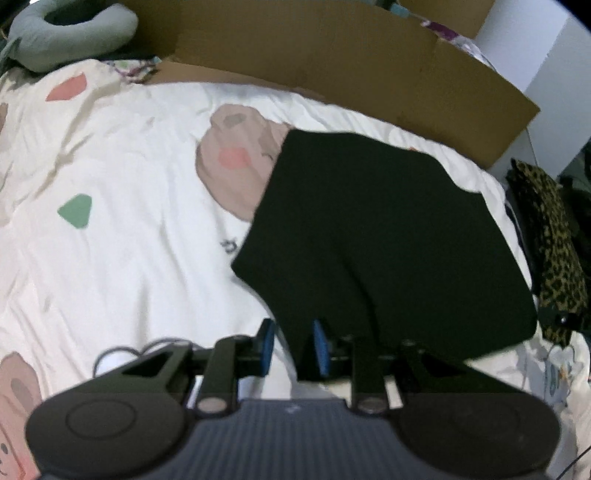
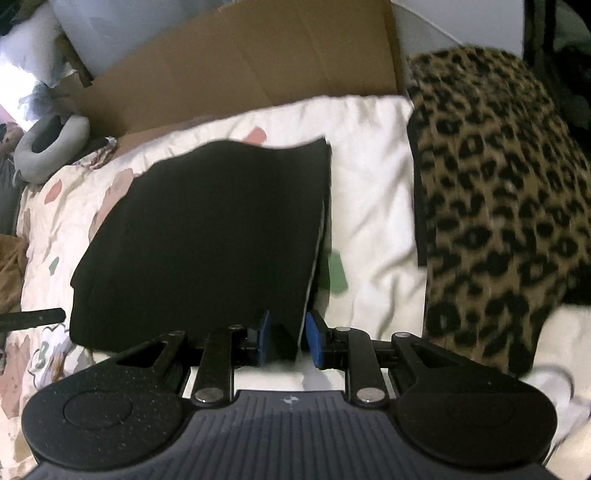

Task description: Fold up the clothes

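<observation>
The black garment (image 1: 388,236) is so dark that its folds and seams cannot be made out; only its outline reads against the pale quilt (image 1: 122,229). Its near edge drops out of sight behind both tools. The left gripper (image 1: 292,347) has its blue pads (image 1: 319,345) a narrow gap apart, with the garment's near left corner reaching down between them; whether they pinch the cloth I cannot tell. The right gripper (image 2: 289,338) shows the same: pads set narrowly, the garment's (image 2: 207,229) near right corner between them, the grip unclear.

The garment lies on the quilt (image 2: 369,192) in the middle of the bed, its far edge lifted and wavy. To its right, apart from it, sits a leopard-print cloth (image 2: 495,199), blurred and cut off at the frame edge. Beyond the bed stands a cardboard box (image 2: 243,70), its inside hidden. A grey neck pillow (image 1: 70,33) rests far left.
</observation>
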`<state>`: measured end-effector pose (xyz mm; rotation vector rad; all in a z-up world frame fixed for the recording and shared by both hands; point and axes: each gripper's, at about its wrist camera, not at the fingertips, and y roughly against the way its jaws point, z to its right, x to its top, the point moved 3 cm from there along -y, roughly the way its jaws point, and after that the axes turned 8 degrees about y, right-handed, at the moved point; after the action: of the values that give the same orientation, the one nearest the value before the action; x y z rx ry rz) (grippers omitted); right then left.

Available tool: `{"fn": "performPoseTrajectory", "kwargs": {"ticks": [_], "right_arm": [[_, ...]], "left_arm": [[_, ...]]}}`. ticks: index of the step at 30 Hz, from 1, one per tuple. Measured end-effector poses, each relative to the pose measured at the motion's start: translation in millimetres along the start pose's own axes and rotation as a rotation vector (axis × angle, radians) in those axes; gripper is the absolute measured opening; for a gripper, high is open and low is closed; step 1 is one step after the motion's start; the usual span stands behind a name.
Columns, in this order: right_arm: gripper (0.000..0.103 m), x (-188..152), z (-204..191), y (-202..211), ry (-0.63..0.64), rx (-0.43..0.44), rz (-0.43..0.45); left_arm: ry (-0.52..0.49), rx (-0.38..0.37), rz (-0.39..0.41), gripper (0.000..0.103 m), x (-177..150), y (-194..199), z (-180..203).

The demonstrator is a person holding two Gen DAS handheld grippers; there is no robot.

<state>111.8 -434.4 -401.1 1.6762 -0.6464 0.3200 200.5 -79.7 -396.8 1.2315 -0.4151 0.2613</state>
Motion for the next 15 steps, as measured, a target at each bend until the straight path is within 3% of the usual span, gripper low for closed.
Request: {"fn": "performPoseTrajectory", "kwargs": {"ticks": [2,5,15], "right_arm": [[0.039,-7,1,0,-0.021,0.004,-0.009],[0.044,-14,6,-1,-0.069,0.007,-0.024],[0.044,-25,22,-22,-0.265,0.079,-0.065]], "left_arm": [[0.007,0.001,-0.012,0.025,-6,-3,0],[0.014,0.005,-0.035,0.026,-14,-9,-2],[-0.064,-0.005,-0.090,0.025,-23,-28,2]]}}
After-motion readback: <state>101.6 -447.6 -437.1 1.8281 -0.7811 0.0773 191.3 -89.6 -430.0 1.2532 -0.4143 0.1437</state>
